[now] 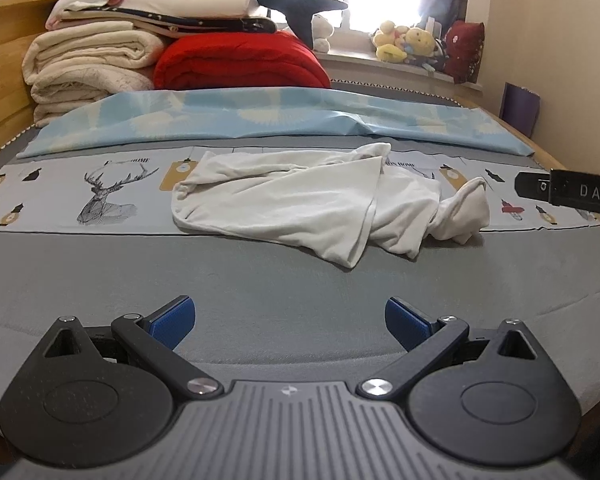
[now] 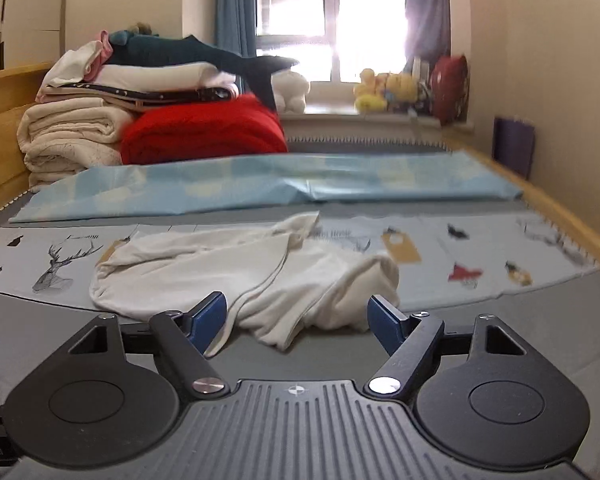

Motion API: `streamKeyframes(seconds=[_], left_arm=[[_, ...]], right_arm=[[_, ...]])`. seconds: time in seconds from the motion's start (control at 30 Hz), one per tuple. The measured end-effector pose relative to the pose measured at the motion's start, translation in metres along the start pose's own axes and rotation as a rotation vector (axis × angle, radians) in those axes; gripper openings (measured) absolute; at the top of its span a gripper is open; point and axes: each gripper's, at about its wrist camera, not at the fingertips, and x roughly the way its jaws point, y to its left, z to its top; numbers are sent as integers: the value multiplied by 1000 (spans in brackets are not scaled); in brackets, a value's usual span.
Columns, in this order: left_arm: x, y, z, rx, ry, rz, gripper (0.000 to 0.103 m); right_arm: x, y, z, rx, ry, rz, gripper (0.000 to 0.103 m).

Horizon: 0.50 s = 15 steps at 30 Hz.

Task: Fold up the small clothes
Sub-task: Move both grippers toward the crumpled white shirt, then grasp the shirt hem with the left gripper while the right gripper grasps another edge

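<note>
The white cloth [image 1: 324, 204] in the middle looked soft, light and floppy. Both the left gripper [image 1: 290, 322] and the right gripper [image 2: 298, 320] were spread wide, holding nothing. A good place to pinch seemed to be its near hem.

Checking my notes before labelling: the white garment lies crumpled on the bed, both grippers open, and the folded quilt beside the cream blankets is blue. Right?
Not quite: the folded quilt beside the cream blankets is red, as the left wrist view shows. The white garment and the open left gripper and right gripper are as stated.
</note>
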Motion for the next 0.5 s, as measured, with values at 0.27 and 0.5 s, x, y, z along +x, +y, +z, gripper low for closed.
streamKeyframes(seconds=[0.27,0.5], left_arm=[[22,-2,23,9,-3,-54,26],[109,-14,58,120,103,-78,27]], right_arm=[[16,-20,5,47,50,7,51],[25,-48,8,112,84,-10,33]])
